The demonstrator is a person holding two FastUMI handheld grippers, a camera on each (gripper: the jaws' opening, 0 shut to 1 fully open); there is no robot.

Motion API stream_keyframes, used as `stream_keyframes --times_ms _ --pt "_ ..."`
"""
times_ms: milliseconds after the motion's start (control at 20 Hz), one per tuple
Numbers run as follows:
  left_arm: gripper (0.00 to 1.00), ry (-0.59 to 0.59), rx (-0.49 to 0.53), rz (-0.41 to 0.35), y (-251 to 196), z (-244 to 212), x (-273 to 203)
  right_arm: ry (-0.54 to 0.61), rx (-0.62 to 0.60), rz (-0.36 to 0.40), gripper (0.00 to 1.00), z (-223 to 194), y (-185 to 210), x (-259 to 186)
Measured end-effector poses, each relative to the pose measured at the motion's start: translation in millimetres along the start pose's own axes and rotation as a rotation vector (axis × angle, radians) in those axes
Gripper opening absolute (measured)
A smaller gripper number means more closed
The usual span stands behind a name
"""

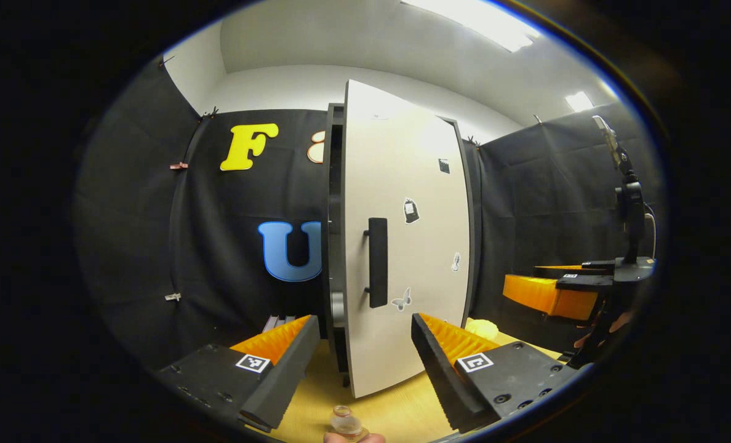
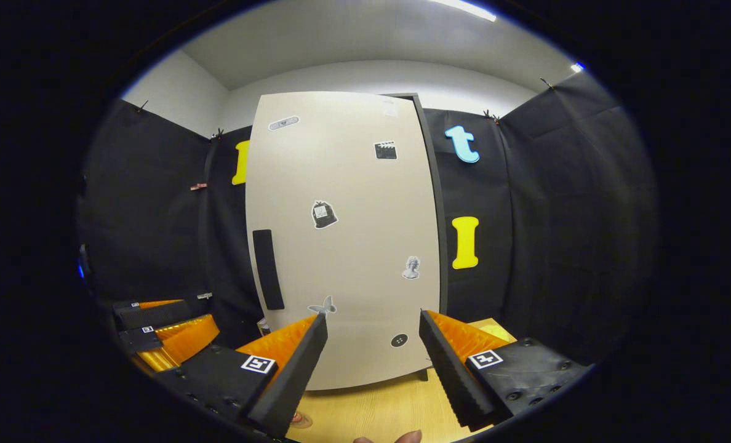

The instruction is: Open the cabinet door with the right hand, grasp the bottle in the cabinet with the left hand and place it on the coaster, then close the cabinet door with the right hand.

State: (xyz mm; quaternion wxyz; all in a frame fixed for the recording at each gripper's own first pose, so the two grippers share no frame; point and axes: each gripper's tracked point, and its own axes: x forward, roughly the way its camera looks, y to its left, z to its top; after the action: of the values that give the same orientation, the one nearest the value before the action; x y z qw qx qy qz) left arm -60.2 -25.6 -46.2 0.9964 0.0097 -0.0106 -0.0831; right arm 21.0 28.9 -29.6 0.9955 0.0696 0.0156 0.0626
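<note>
The cabinet [image 1: 335, 184] stands ahead on the wooden table, its white door [image 1: 408, 246] against the front as far as I can tell. The door's black handle [image 1: 376, 261] is straight ahead of my left gripper [image 1: 363, 320], which is open and holds nothing. A small clear bottle [image 1: 344, 422] stands upright on the table below and between its fingers; its base is cut off. In the right gripper view the door [image 2: 347, 246] and handle [image 2: 268, 269] face my right gripper [image 2: 374, 315], open and apart from the door. The right gripper [image 1: 550, 292] hovers at the far right.
The table [image 1: 396, 412] runs under the cabinet toward me. A pale yellow object [image 1: 482, 329] lies behind my left gripper's right finger. The left gripper [image 2: 162, 335] hangs low at the left. A small round item [image 2: 299, 421] sits on the table [image 2: 371, 412], partly hidden. Black cloth walls enclose the booth.
</note>
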Motion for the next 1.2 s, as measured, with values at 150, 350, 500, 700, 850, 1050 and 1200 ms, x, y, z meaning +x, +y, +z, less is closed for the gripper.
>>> stream_keyframes --times_ms 150,350,500,700,850,1050,1200 --pt "0.94 0.003 0.009 -0.006 -3.5 -0.1 -0.3 -0.001 -0.001 -0.006 0.98 0.7 -3.6 -3.9" --pt "0.95 -0.003 0.008 -0.006 -3.6 1.4 -1.3 -0.008 -0.003 -0.024 0.98 1.2 -8.8 -6.5" --pt "0.94 -0.002 0.005 -0.002 -2.9 2.4 -1.1 -0.003 -0.006 -0.03 0.98 -0.6 -9.9 -9.3" --pt "0.95 0.005 0.003 -0.004 -4.6 0.4 -1.6 0.004 -0.003 -0.033 0.98 -4.3 -9.7 -15.5" --pt "0.95 0.006 0.002 -0.006 -6.2 0.2 -1.6 0.01 0.001 -0.029 0.98 -5.4 -7.7 -17.2" --pt "0.95 0.009 0.005 -0.001 -6.2 0.4 -2.2 0.003 0.0 -0.029 0.98 -3.5 -8.3 -19.4" --pt "0.95 0.011 0.003 0.01 -5.6 0.7 -2.1 -0.001 -0.001 -0.034 0.98 -2.1 -9.2 -21.5"
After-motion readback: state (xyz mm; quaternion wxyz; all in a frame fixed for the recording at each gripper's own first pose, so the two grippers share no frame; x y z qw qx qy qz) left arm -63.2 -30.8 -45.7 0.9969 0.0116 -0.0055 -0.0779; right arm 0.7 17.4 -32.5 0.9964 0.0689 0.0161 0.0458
